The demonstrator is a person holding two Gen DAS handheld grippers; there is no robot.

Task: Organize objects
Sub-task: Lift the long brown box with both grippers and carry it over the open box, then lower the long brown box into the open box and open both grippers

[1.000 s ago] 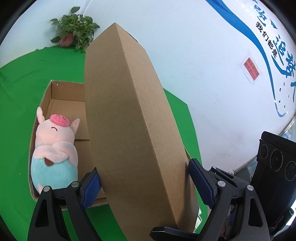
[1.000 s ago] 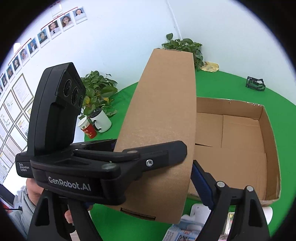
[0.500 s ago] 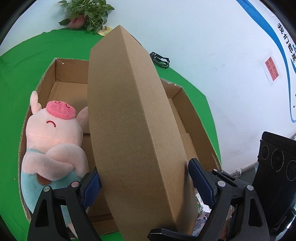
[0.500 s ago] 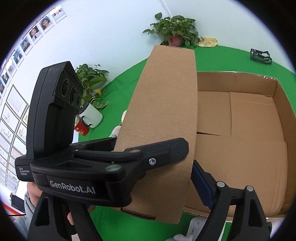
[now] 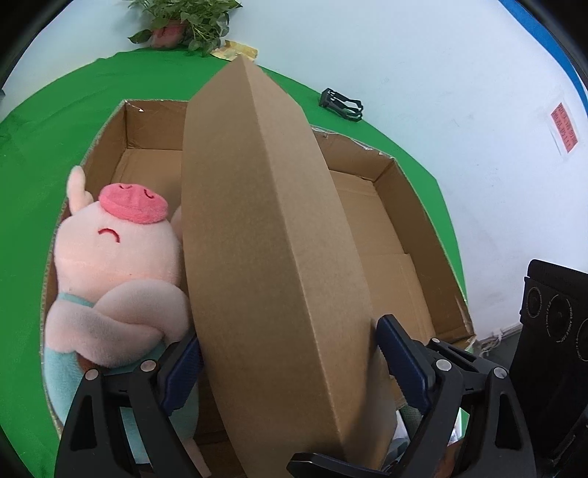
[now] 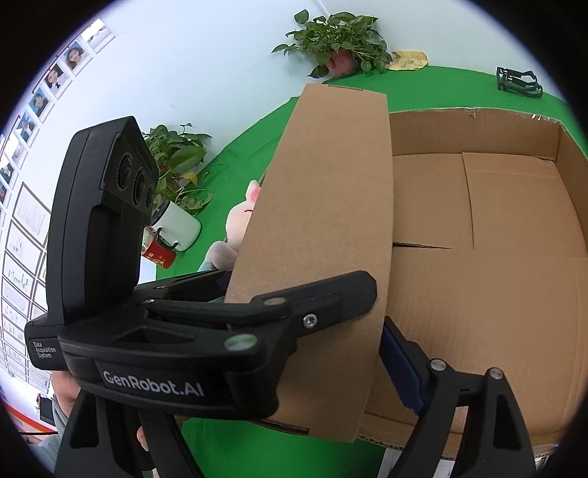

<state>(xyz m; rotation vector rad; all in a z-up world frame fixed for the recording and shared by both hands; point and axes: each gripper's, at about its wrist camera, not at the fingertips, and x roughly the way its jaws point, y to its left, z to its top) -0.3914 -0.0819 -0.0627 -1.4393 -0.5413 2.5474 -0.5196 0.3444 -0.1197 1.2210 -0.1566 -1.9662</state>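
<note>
A flat brown cardboard box (image 5: 264, 235) stands on edge, held over a large open cardboard carton (image 5: 389, 228) on a green table. My left gripper (image 5: 290, 360) is shut on the flat box, blue pads on both faces. My right gripper (image 6: 305, 353) also grips the flat box (image 6: 323, 228) from its other side; its left finger is hidden behind the left gripper's body. A pink plush pig (image 5: 114, 272) in a teal outfit lies in the carton's left part, beside the flat box. The pig (image 6: 235, 228) peeks out behind the box in the right wrist view. The carton's right part (image 6: 496, 264) holds nothing.
Potted plants (image 5: 183, 22) stand at the table's far edge, with another plant (image 6: 176, 161) at the left. A white mug (image 6: 176, 224) and a red can (image 6: 158, 253) sit by it. A black clip object (image 5: 341, 104) lies beyond the carton. Printed papers (image 6: 444, 467) lie at the carton's near edge.
Both grippers have carried the flat box forward and down over the carton. The carton and pig now loom larger and closer below the box.
</note>
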